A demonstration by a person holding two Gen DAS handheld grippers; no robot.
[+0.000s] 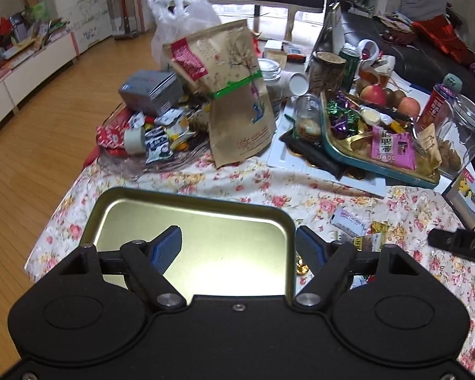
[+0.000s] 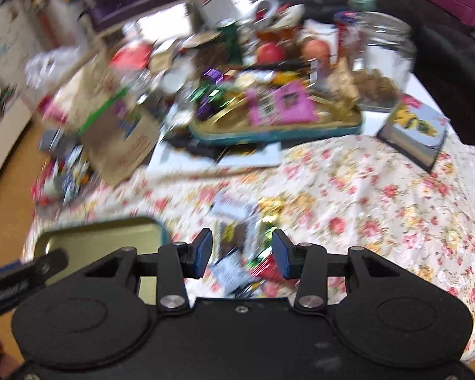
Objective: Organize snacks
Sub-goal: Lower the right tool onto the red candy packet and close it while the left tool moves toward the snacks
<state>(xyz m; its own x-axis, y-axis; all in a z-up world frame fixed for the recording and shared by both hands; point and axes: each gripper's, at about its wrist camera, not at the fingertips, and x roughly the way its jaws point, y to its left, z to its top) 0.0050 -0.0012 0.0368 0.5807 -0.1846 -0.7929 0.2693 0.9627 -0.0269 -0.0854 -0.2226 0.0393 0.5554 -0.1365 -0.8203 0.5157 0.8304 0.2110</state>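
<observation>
An empty gold tin tray point(image 1: 193, 218) lies on the floral tablecloth at the near edge. My left gripper point(image 1: 239, 248) is open, one finger over the tray's inside and the other outside its right rim. A small pile of wrapped snacks point(image 1: 361, 231) lies right of the tray. In the blurred right wrist view my right gripper point(image 2: 242, 253) is open and hovers over that snack pile point(image 2: 240, 237), holding nothing. The tray's corner point(image 2: 110, 234) shows at the left there.
A teal-rimmed tray of candies point(image 1: 380, 145) sits mid-table on a white board. A brown paper bag point(image 1: 237, 101) stands at centre, with a heap of packets point(image 1: 155, 136) to its left. Jars, apples and a clear canister point(image 1: 462, 133) crowd the back right. A booklet point(image 2: 414, 129) lies at right.
</observation>
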